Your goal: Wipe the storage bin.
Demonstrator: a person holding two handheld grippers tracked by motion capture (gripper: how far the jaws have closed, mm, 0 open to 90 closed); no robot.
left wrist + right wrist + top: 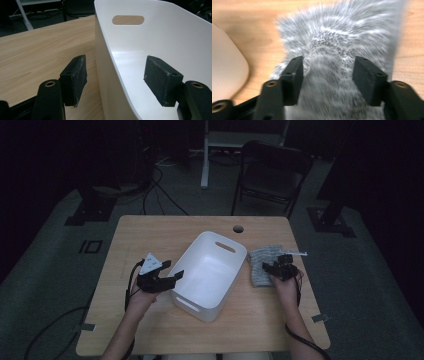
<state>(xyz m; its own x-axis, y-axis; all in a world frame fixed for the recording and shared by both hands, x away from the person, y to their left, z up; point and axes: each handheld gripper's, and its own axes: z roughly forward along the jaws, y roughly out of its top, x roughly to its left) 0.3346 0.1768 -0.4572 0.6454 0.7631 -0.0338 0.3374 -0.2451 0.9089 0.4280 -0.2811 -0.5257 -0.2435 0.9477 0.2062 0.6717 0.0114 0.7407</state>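
Observation:
A white plastic bin (186, 257) with slot handles stands empty in the middle of the wooden table (150, 235). My left gripper (169, 276) is open and straddles the bin's left wall (107, 65): one pad (75, 80) is outside it, the other inside. A grey fuzzy cloth (259, 265) lies flat on the table just right of the bin. My right gripper (276, 268) hangs low over the cloth (342, 32), open, with a raised fold of the fabric between its jaws. That view is blurred.
The bin's rounded corner (227, 77) sits close to the left of the right gripper. The table has a cable hole (238, 228) at its far edge. A dark folding chair (272, 175) and floor cables lie beyond the table.

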